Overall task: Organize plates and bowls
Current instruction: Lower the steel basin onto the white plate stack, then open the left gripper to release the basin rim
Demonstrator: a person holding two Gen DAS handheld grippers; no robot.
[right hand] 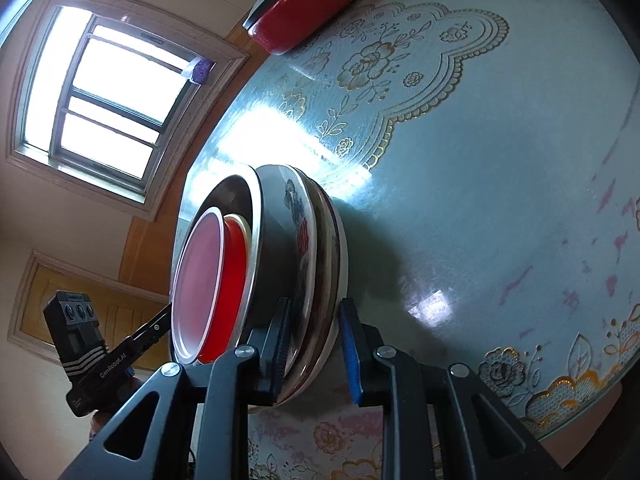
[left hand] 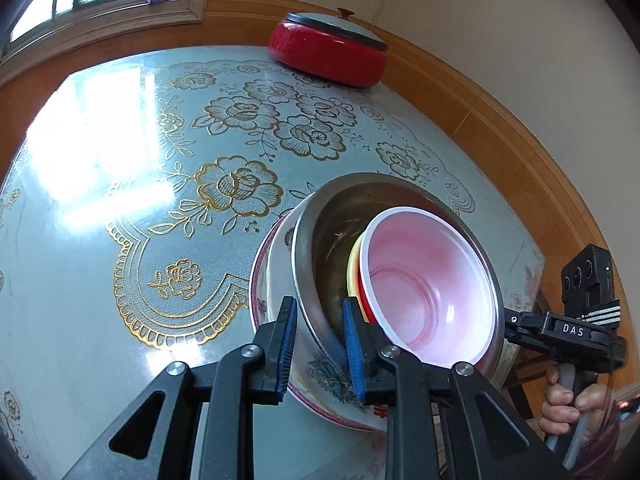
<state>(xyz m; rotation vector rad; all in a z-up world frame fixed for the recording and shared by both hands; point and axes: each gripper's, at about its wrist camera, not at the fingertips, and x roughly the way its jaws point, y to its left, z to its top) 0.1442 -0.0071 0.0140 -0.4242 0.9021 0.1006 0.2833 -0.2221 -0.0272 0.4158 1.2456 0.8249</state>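
Window light falls across a round tabletop [left hand: 100,208] under a glossy blue cover printed with gold roses; I list what I can see from my station, left to right.

- Left gripper [left hand: 320,344] — clamped on the near edge of the stack, one blue pad outside and the other inside the steel bowl [left hand: 332,248], which I judge steadies the nested pieces while both of my hands carry them.
- Flowered plate [left hand: 280,280], white with a pink rim, lowest in the stack, tilted up towards me.
- Steel bowl, seated on that plate.
- Yellow bowl [left hand: 353,264], only a sliver of rim showing.
- Red bowl [left hand: 424,284], white-rimmed and pale pink inside, nested innermost — smaller pieces sit inside larger, as tidying would want.
- Right gripper [right hand: 314,344], taking the opposite edge. Its left pad lies against the plates; whether the right pad touches I cannot tell from this angle.
- Red lidded pot [left hand: 328,52] at the far edge, well apart.

The stack appears lifted at the table's near side, not yet set down.
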